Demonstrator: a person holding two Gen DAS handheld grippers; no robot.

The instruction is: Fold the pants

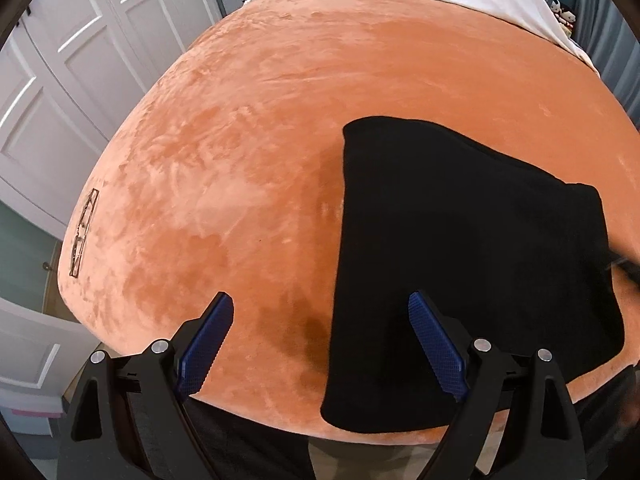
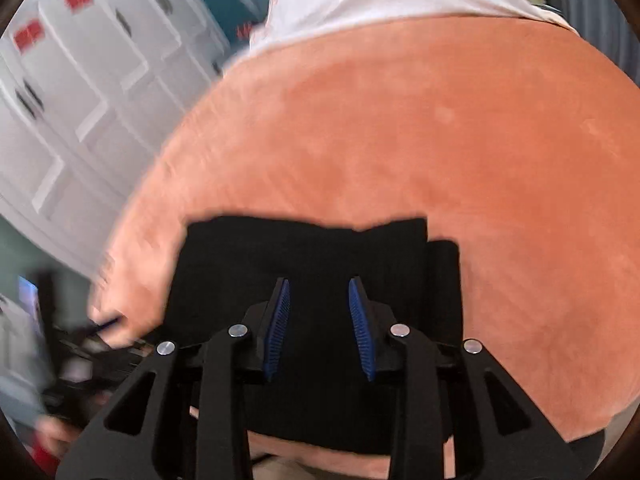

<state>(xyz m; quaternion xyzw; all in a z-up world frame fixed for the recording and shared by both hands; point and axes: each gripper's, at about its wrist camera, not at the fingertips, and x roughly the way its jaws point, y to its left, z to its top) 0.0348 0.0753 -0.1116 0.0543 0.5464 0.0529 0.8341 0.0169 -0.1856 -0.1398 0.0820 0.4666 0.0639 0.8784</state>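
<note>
The pants lie folded into a compact black block at the near edge of the blanket, part of the bundle close to the drop-off. My worry is that any sideways nudge from either tool drags the plush cloth and opens the fold, or tips the stack off the near edge. A pinch taken too shallow could lift only the top layer and peel it back.

My left gripper stands wide open, empty, straddling the pants' left edge: one pad over blanket, the other over black cloth. My right gripper hangs above the middle of the bundle, jaws partly apart with nothing between them; I see no contact.
</note>
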